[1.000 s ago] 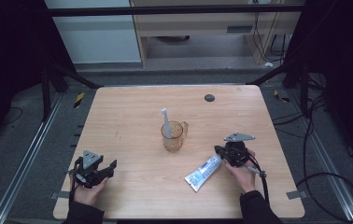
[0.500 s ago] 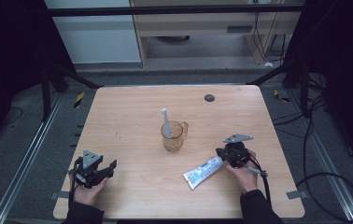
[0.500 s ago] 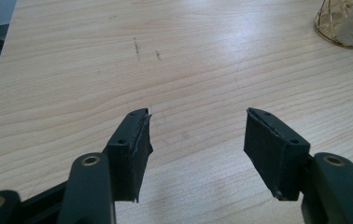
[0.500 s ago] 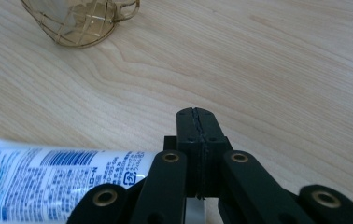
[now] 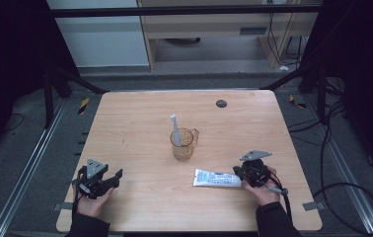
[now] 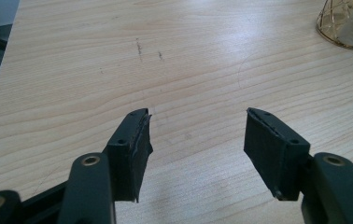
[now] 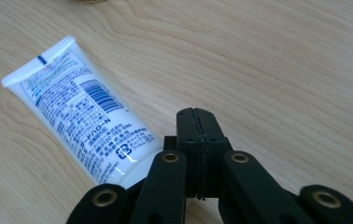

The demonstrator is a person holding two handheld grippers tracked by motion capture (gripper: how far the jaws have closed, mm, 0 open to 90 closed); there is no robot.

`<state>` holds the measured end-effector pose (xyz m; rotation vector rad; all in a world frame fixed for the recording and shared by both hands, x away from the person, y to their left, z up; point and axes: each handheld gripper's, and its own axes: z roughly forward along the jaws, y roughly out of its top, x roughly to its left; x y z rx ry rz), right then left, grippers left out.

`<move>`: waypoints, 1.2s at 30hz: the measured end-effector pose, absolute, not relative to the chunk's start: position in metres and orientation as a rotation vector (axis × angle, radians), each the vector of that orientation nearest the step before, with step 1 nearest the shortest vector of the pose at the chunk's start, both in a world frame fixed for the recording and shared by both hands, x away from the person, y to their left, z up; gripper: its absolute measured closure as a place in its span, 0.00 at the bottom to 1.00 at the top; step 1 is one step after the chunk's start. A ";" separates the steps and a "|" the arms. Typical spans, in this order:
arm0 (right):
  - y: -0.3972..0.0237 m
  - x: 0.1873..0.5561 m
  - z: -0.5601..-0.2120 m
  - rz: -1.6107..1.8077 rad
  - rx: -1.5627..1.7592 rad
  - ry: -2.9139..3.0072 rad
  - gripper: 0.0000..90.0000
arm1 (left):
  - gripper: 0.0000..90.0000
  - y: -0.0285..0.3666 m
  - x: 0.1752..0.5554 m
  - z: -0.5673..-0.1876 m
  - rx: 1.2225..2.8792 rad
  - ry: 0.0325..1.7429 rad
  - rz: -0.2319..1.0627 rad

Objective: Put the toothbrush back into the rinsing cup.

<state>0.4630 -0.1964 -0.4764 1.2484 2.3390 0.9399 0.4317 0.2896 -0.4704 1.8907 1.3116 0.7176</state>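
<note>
On the wooden surface (image 5: 140,123), the white toothpaste tube (image 5: 216,178) lies flat near the front edge, right of centre, its crimped end toward the middle and its cap end toward the right tongs (image 5: 247,174). In the right gripper view those tongs (image 7: 196,122) are pressed together with nothing between them, the tube (image 7: 79,113) lying just beside them on their left; whether they touch it cannot be told. The left tongs (image 5: 114,177) rest near the front left corner, spread wide over bare wood (image 6: 198,126). An amber glass cup (image 5: 183,143) with a toothbrush (image 5: 175,129) standing in it sits at the middle of the surface, behind the tube.
</note>
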 end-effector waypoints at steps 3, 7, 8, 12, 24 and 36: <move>-0.198 0.459 -0.478 0.935 1.249 2.353 1.00 | 0.45 0.290 0.432 -0.470 1.888 1.314 0.718; -0.200 0.452 -0.477 0.940 1.246 2.364 1.00 | 0.45 0.290 0.432 -0.471 1.892 1.313 0.715; -0.200 0.450 -0.477 0.950 1.254 2.365 1.00 | 0.45 0.289 0.432 -0.471 1.892 1.312 0.716; -0.200 0.442 -0.477 0.948 1.243 2.380 1.00 | 0.45 0.290 0.432 -0.471 1.891 1.313 0.715; -0.192 0.428 -0.479 0.962 1.232 2.415 0.98 | 0.45 0.291 0.433 -0.471 1.891 1.317 0.710; -0.194 0.430 -0.463 1.004 1.217 2.369 0.82 | 0.43 0.290 0.434 -0.472 1.894 1.320 0.701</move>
